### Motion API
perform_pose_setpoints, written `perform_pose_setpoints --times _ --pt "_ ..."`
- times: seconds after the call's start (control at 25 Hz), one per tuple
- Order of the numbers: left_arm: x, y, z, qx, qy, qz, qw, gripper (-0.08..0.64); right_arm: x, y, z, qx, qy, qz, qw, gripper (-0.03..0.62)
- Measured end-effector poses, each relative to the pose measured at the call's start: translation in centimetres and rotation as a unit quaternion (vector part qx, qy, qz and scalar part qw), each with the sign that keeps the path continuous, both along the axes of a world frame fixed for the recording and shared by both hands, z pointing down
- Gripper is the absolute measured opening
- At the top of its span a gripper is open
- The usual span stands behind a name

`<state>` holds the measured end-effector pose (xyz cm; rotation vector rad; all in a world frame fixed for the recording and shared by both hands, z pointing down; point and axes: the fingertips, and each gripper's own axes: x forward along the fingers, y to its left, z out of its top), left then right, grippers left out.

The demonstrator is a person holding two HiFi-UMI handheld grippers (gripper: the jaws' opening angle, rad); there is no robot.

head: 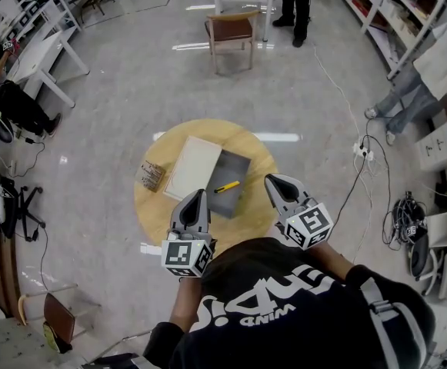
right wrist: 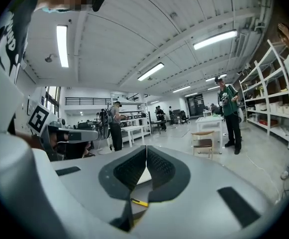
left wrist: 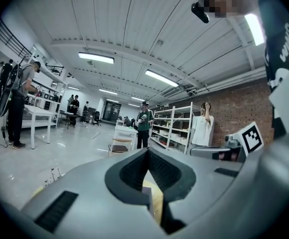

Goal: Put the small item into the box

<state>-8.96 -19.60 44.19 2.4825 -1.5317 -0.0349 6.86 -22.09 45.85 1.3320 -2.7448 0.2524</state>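
Here, the jaws of the left gripper point(left wrist: 146, 152) are seen pressed together at the tips, and nothing is held between them. The jaws of the right gripper point(right wrist: 145, 149) are pressed together in the same way and are also empty. Through the gap under the right tips a yellow item point(right wrist: 140, 202) is seen.

In the head view both grippers are held over the near edge of a round table point(head: 208, 133), the left gripper point(head: 198, 196) at the left and the right gripper point(head: 271, 180) at the right, well apart from each other. Between and just beyond them a gray box point(head: 235, 167) is placed open on the table. The yellow item point(head: 225, 186) is laid inside it, near its left wall. A pale lid point(head: 192, 166) is laid flat just beside the box. A small pack point(head: 151, 175) is seen near the left edge of the table.

Further away, a chair point(head: 231, 29) is placed on the floor, and a person point(head: 295, 6) is standing behind it.
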Motion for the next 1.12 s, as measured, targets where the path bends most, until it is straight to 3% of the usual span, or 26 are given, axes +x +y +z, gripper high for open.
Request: perform_pose_setpoints --times 1.12 --pt "0.43 0.08 0.38 -0.002 -0.002 -0.002 1.0 0.009 0.18 0.13 0.7 -0.002 0.0 0.0 1.0 0.003"
